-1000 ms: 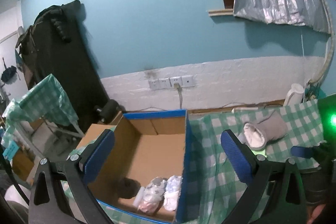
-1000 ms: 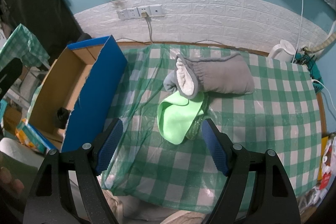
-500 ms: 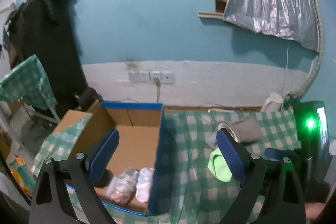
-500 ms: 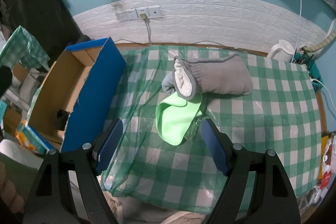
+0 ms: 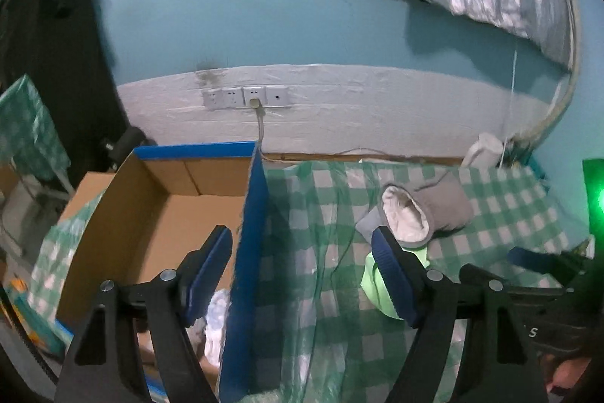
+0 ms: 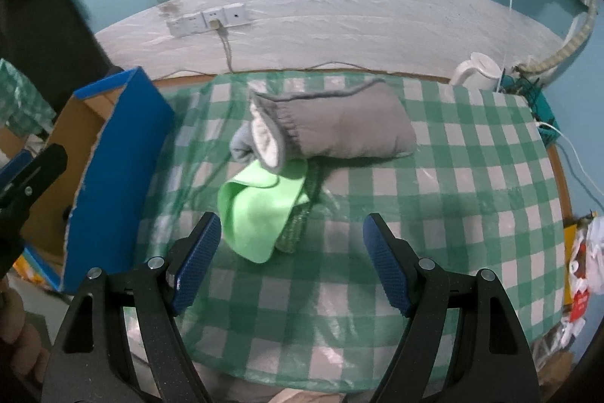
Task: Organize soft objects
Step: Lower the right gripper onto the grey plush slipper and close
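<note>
Both tools were released and carried nothing: the right gripper hung with its jaws spread just short of the green cloth, which lay directly ahead and slightly left of it, tucked against the mouth of the grey fleece-lined pouch farther forward. The left gripper straddled the blue wall of the cardboard box, with the box interior to its left and the two soft items ahead to its right. A likely slip was pinching the loose clear plastic over the checked tablecloth along with the cloth, dragging the cover and the pouch. A greenish mesh thing under the cloth was hard to identify. The pale bundles in the box's near corner were mostly hidden behind the left finger and the wall.
</note>
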The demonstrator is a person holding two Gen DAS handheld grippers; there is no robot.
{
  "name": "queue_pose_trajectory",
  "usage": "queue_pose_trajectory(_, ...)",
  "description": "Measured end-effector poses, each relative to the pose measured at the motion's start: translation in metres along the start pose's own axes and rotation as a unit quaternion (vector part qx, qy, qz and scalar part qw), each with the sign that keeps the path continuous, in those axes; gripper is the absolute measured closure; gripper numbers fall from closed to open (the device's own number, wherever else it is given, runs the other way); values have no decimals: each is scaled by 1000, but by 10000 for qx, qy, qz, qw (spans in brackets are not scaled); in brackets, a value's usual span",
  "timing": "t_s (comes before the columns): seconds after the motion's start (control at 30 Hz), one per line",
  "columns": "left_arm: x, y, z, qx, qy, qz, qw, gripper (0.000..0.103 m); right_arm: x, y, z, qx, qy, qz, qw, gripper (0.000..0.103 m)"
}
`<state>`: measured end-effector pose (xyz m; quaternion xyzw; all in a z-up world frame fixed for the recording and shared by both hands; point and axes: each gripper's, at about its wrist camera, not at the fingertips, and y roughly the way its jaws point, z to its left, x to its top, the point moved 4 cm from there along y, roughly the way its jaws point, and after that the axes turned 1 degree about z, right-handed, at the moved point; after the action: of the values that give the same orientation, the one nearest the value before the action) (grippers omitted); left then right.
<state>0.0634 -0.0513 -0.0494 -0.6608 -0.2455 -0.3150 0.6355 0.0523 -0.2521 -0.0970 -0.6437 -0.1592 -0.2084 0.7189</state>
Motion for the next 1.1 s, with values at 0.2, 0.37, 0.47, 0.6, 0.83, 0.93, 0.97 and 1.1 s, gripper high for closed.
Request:
queue_pose_trajectory(0.2,-1,23,-14,7,166,67,9998,25,-3,18,-16,-159,85,165,9997,26)
queue_pose_trajectory(0.37,-2,50,-31,237,469,272,9982,32,2,32,-34,-265,194,244,9992,26)
queue_pose_trajectory(0.47,-4,64,-37,335,625,416,9966,36,12,38,-41,-282,219,235,9991,26)
queue_pose_trajectory(0.6,-5,77,-39,509,769,528,9943,36,31,47,-38,-204,157,179,9995,26)
queue_pose_trajectory(0.83,-4,91,-37,557,717,678,9936,36,60,74,-15,-73,-156,199,9997,26)
queue_pose_trajectory(0.93,-4,94,-36,586,740,676,9932,36,64,85,-5,-61,-270,250,9993,26)
queue_pose_trajectory(0.97,-3,96,-36,593,733,688,9932,36,65,89,-2,-68,-307,272,9991,26)
queue_pose_trajectory(1.1,-3,102,-32,553,636,808,9932,36,66,103,3,-165,-406,341,9985,26)
